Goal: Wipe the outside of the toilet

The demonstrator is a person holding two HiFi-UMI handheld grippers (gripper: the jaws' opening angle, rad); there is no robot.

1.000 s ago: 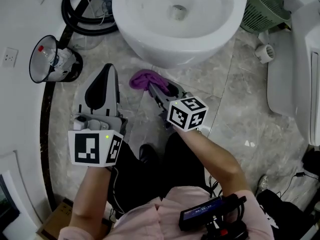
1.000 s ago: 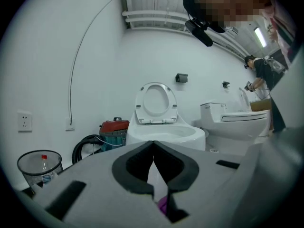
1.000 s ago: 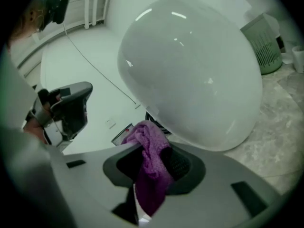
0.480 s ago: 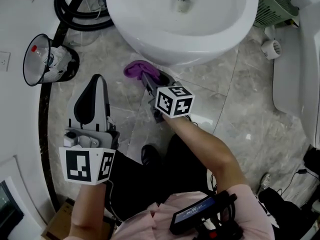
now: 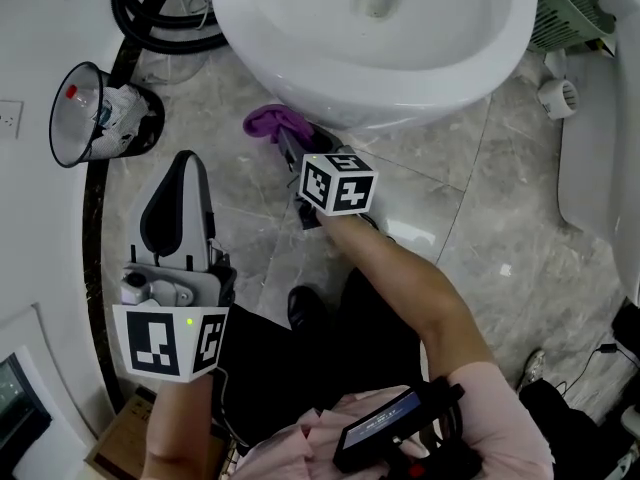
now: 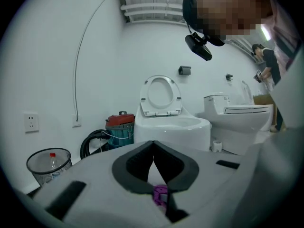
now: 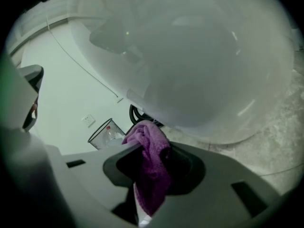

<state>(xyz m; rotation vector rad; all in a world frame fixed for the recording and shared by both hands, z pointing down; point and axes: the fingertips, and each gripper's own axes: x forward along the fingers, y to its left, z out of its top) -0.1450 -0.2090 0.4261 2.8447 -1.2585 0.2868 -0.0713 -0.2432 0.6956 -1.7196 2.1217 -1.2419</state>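
1. White glazed ceramic fills most of what we see. The toilet (image 5: 360,68) stands on the floor straight ahead of us, seat lifted. Its rounded outer bowl looms just above the right hand-held gripper's camera (image 7: 190,56). The surface looks smooth, glossy and evenly pale, and we can make out no streaks, stains or wet trails on it. So the pictures give us no mark of which parts are already wiped.
2. Grey veined stone floor (image 5: 450,198) lies under the bowl. Our reading is that the wipe is under way at the low front of the bowl's outside. The flanks, back and base are, as far as we can judge, yet to be covered.
3. The left hand-held gripper (image 5: 185,163) hangs well apart from the toilet, to its front left. Its jaws are pressed together with nothing between them (image 6: 153,144), so it takes no part in the wiping.
4. The right hand-held gripper (image 5: 292,146) reaches in under the bowl's front overhang, clenched on the purple cloth (image 7: 151,165).
5. The cloth (image 5: 272,123) bunches out past the jaw tips, close below the curved underside. We cannot tell whether it touches the ceramic.
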